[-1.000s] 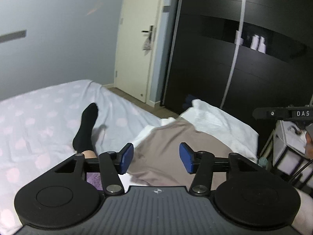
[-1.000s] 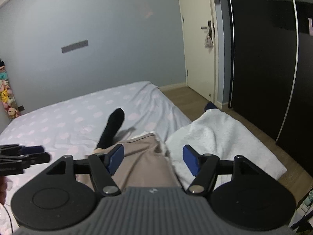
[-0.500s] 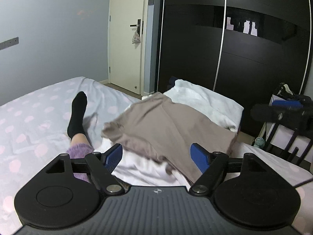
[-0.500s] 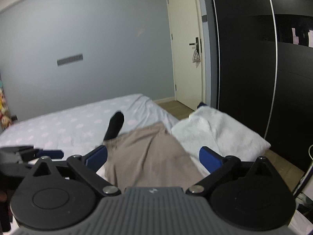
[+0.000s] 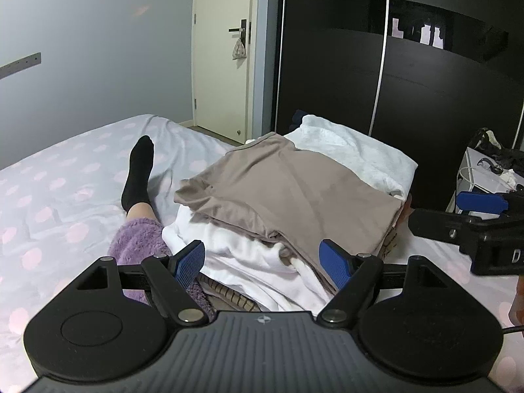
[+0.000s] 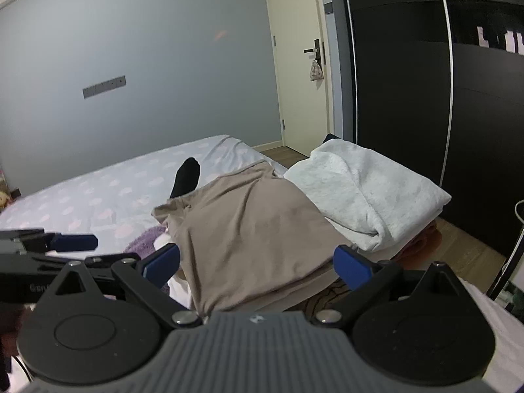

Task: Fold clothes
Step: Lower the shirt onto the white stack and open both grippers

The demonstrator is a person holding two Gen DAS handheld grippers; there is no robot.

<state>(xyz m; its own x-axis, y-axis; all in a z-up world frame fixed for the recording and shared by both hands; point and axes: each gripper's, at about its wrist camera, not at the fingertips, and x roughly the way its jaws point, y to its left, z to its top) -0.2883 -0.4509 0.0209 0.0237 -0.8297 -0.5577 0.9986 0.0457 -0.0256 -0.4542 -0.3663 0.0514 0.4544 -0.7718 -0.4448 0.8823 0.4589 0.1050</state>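
Note:
A folded taupe garment (image 5: 288,190) lies on top of a pile of clothes on the bed; it also shows in the right wrist view (image 6: 255,229). White clothes (image 5: 249,255) lie under it, and a folded light grey garment (image 5: 360,157) sits behind it, also seen from the right wrist (image 6: 366,183). My left gripper (image 5: 263,262) is open and empty, just short of the pile. My right gripper (image 6: 257,265) is open and empty over the taupe garment's near edge; it also shows at the right of the left wrist view (image 5: 475,209).
The bed (image 5: 65,177) has a pale dotted sheet. A person's leg in a black sock (image 5: 139,170) and purple fleece (image 5: 137,242) lies left of the pile. A black wardrobe (image 5: 425,91) and a door (image 5: 226,55) stand behind. A white bedside unit (image 5: 481,170) stands at the right.
Both grippers have opened wider and drawn back from the taupe garment, which now lies flat on top of the pile.

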